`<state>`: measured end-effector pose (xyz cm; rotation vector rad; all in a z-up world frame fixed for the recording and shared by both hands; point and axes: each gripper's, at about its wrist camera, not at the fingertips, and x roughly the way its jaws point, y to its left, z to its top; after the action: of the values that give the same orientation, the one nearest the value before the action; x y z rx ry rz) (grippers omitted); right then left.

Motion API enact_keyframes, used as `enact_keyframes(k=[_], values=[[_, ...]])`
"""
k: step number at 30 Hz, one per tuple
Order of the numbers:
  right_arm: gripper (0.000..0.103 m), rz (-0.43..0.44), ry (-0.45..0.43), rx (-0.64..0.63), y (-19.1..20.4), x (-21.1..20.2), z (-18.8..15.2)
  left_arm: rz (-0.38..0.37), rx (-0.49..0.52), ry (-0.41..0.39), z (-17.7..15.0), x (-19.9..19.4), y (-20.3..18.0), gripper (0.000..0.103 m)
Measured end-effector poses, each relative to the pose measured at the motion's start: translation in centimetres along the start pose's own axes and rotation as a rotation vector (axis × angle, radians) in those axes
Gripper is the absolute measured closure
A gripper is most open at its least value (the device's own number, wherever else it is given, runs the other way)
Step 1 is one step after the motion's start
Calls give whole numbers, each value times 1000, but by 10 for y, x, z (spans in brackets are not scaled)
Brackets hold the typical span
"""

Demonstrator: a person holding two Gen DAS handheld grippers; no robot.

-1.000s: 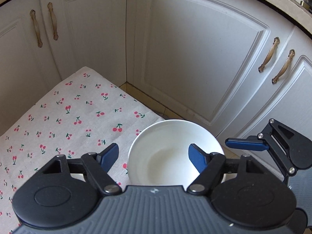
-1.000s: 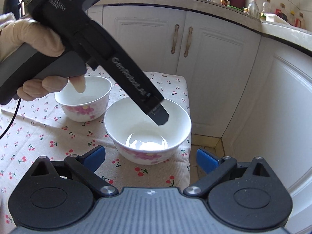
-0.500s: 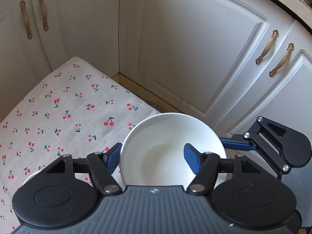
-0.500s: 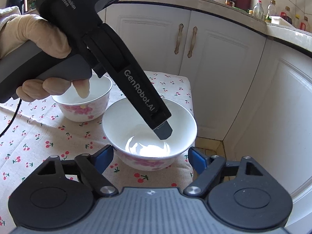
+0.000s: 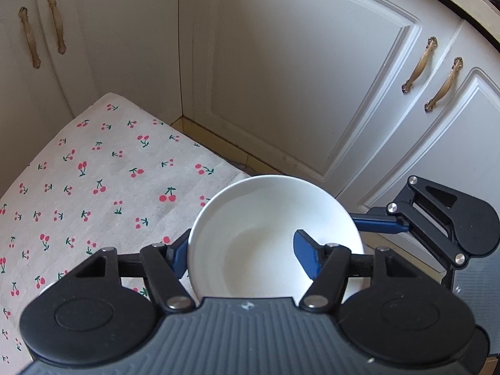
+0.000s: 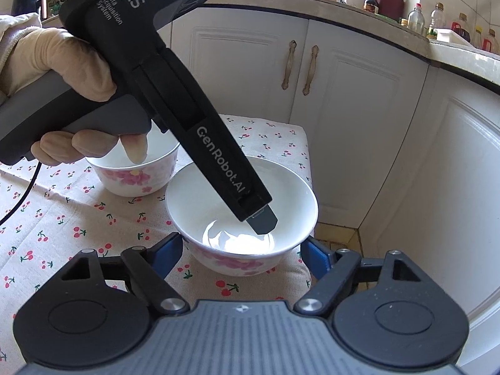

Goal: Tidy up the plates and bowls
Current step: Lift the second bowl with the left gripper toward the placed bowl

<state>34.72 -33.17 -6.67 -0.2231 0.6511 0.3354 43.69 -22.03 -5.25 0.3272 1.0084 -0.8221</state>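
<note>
A white bowl with pink flowers [image 6: 218,193] stands near the corner of the cherry-print cloth [image 6: 78,218]. My left gripper [image 5: 242,259] is shut on the bowl [image 5: 265,218]. One finger [image 5: 307,259] is inside it and the other is outside its left wall. My right gripper [image 6: 242,250] straddles the same bowl low down. Its jaws are closing and the blue pads [image 6: 170,250] lie against both outer sides. A second flowered bowl [image 6: 134,175] stands behind to the left, partly hidden by a gloved hand [image 6: 62,59] that holds the left gripper.
White cabinet doors with brass handles [image 6: 300,65] stand close behind and right of the cloth-covered table [image 5: 93,172]. A strip of floor [image 5: 218,143] lies between the table and the cabinets. Bottles and jars [image 6: 437,18] line the countertop above.
The left jaws closed onto the bowl's wall. The right jaws narrowed from wide apart until they reached the bowl's sides.
</note>
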Motion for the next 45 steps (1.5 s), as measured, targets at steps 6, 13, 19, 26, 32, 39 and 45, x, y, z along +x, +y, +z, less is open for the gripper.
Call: enact_keyframes(k=[6,13,19,26,32,39,45], values=[[17,-2,6,-6,5,-7,2,-2,15,-7,0,-10,-6,37],[17,5,8,-26,18,-30,7,1,8,-25,-11,-36,-19,37],[17,41,2,-29,36,-64,8,16,-8,-46,-34,-68,-34,37],[17,76,-11,-38,62,-102,4,31,-22,-76,-66,-106,-56,37],[17,107,-16,-55,87,-130,-1,45,-36,-95,-98,-134,-71,36],[17,138,-29,-88,119,-152,-8,58,-72,-115,-135,-162,-80,36],[17,168,-26,-105,138,-160,-10,75,-96,-132,-160,-180,-83,36]])
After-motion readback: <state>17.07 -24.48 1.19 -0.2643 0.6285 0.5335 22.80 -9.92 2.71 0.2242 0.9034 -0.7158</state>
